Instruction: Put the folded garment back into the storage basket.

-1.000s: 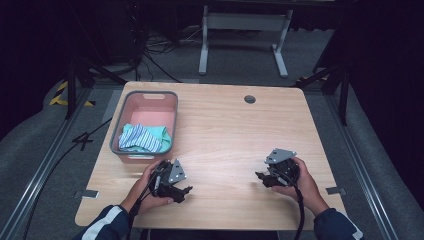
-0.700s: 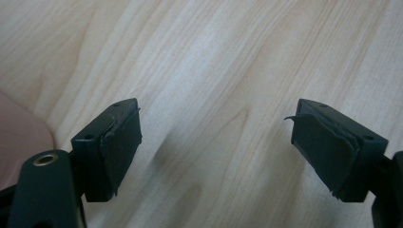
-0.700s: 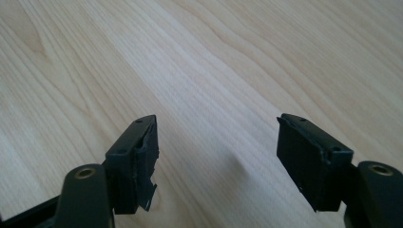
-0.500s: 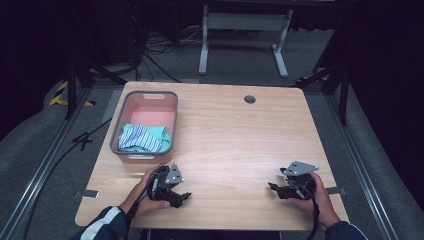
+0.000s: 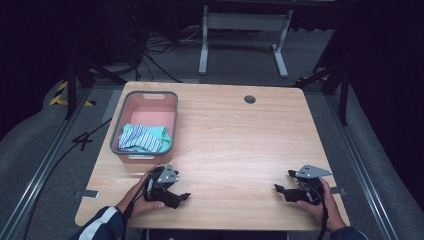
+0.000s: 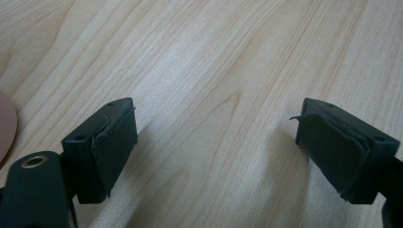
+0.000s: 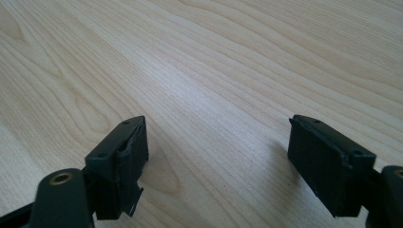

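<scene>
My left gripper (image 5: pixel 181 196) rests low on the wooden table (image 5: pixel 240 140) near its front left, held in a hand with a dark striped sleeve. Its jaws stand open over bare wood in the left gripper view (image 6: pixel 216 128). My right gripper (image 5: pixel 284 181) sits near the front right corner and points left. Its jaws have just been opening, and in the right gripper view (image 7: pixel 218 142) there is only table grain between them.
A pink tub with a grey rim (image 5: pixel 116 135) stands at the table's left and holds a striped blue and teal cloth (image 5: pixel 142 137). A round cable hole (image 5: pixel 249 99) sits near the far edge. Dark floor, cables and a metal stand lie beyond.
My right hand has drawn back toward the front right corner and sunk closer to the table. The left hand has stayed put.
</scene>
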{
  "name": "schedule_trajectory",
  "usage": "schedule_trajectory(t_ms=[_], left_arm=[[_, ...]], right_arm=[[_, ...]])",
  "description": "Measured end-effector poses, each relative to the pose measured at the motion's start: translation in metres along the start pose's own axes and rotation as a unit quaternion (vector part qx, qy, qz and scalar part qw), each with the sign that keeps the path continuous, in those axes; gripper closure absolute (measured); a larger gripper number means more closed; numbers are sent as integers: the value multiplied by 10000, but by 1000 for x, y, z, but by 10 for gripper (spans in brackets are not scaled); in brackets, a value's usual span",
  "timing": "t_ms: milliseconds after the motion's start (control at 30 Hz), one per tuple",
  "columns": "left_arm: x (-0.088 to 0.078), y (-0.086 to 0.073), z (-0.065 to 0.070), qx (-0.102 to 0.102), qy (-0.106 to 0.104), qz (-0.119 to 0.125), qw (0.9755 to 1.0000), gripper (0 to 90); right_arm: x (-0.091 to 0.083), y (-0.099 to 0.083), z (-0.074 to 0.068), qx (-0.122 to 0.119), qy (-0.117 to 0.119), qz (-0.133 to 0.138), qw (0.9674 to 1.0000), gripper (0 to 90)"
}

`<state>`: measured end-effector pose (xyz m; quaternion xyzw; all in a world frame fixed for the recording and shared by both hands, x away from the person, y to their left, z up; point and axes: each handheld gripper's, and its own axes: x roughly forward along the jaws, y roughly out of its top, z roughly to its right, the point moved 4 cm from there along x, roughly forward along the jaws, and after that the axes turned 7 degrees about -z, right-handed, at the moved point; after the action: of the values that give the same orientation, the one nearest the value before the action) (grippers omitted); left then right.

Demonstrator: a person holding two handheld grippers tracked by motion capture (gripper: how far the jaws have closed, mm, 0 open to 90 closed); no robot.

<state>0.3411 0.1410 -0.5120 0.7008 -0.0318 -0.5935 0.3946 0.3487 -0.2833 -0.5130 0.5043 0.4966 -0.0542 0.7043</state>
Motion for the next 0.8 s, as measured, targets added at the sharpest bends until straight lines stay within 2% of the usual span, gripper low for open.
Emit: schedule_trajectory(t_ms=[667,800], left_arm=[[3,3,0,5,-7,-54,10000,94],[3,3,-1,42,-13,-61,10000,92]], right_arm=[[0,0,0,48,-13,-8,10000,212],[1,0,1,42,-16,-36,10000,188]])
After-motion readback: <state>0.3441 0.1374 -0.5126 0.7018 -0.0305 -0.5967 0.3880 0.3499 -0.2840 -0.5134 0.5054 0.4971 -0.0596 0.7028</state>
